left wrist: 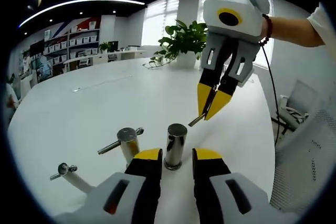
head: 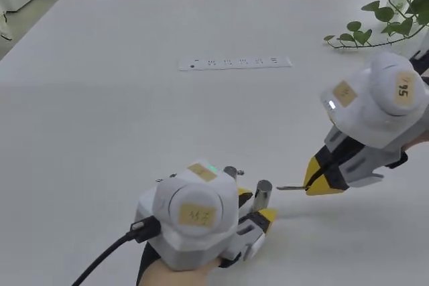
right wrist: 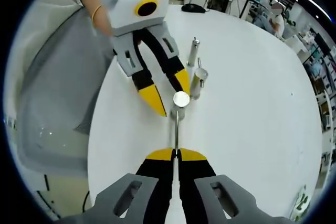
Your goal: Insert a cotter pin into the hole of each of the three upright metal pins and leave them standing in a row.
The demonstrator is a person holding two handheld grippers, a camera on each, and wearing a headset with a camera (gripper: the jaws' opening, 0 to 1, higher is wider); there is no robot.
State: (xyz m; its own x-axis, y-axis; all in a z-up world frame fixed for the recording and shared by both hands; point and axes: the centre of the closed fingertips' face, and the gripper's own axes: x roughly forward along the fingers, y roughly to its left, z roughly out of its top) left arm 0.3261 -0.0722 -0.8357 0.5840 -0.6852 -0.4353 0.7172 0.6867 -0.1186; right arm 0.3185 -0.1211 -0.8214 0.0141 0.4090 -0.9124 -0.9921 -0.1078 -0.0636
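Note:
An upright metal pin (head: 261, 195) (left wrist: 176, 144) (right wrist: 181, 100) stands between the fingers of my left gripper (head: 258, 204) (left wrist: 177, 156) (right wrist: 169, 92), which is shut on its base. My right gripper (head: 314, 182) (left wrist: 212, 106) (right wrist: 176, 153) is shut on a thin cotter pin (head: 289, 187) (left wrist: 197, 120) (right wrist: 176, 129), whose tip points at the held pin from just short of it. A second metal pin (left wrist: 127, 142) (right wrist: 198, 80) stands beside the first with a cotter pin through it. A third pin (left wrist: 73, 179) (right wrist: 193, 51) sits farther off, also carrying a cotter pin.
The white table (head: 134, 112) stretches away ahead. A white power strip (head: 234, 63) lies at mid-table. A potted plant (head: 389, 11) (left wrist: 184, 38) stands at the far right. A black cable (head: 107, 259) trails from my left gripper.

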